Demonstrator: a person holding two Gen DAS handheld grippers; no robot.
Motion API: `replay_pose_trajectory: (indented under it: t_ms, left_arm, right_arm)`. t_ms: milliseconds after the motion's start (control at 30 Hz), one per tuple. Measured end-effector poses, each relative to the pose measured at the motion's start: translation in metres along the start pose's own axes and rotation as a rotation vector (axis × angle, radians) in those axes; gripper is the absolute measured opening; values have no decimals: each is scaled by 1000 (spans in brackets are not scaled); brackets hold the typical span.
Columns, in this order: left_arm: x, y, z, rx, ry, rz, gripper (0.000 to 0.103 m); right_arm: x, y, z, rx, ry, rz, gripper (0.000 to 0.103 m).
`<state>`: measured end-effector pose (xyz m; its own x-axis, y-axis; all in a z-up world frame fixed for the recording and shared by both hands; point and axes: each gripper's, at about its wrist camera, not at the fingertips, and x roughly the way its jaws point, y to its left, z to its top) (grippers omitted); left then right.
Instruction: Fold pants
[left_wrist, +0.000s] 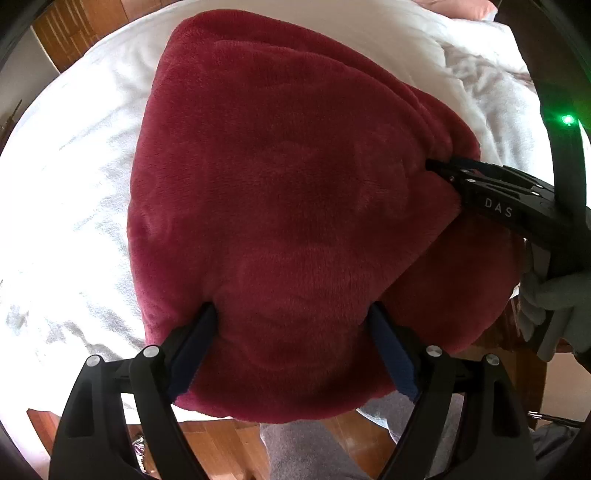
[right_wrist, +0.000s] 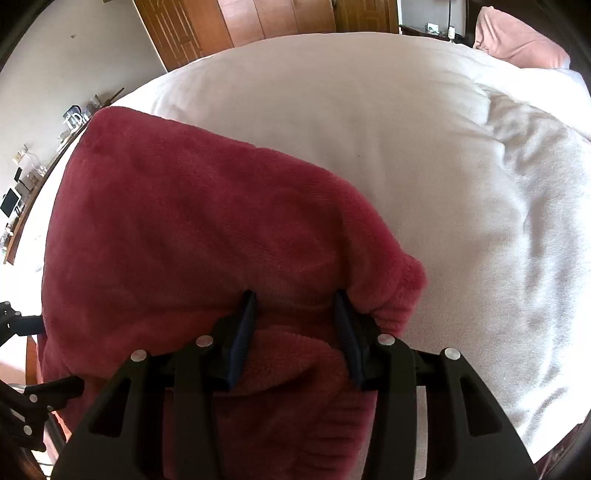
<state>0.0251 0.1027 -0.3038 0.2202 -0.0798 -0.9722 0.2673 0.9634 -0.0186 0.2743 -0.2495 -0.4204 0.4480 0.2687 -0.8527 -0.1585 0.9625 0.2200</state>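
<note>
White bed (right_wrist: 369, 129) under the pants (left_wrist: 277, 184): lift your spread left hand-held gripper (left_wrist: 291, 314) clear, keeping the right hand-held gripper (right_wrist: 295, 299) pinching the waistband.

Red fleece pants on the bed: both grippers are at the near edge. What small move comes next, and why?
Probably lift the left gripper clear. Its fingers stand wide with the red pants between them, seemingly not pinching, and the folded cloth lies on the white bedding. The right gripper appears clamped on the bunched edge, so it should let go next.
</note>
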Motion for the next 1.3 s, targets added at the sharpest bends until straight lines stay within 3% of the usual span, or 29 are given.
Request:
replay_pose_trajectory:
  t_ms: [567,733,833,1100,1300]
  left_arm:
    - [-15,4,19,48,50,-22,83]
    - [-31,8,31,88,27,-21,83]
    - [-37,14,41,116,11,-3,83]
    - [-36,29,67,163,1,13,83]
    - [-25,31,74,214,18,4,83]
  right_arm:
    - [-6,14,23,13,56,-40,46]
    - [-44,31,37,-11,27,-61,47]
    - [-70,39,33,1,1,-64,58]
    - [-73,58,-10,-15,135,-77,58]
    - [-47,54,-2,53,175,-104,60]
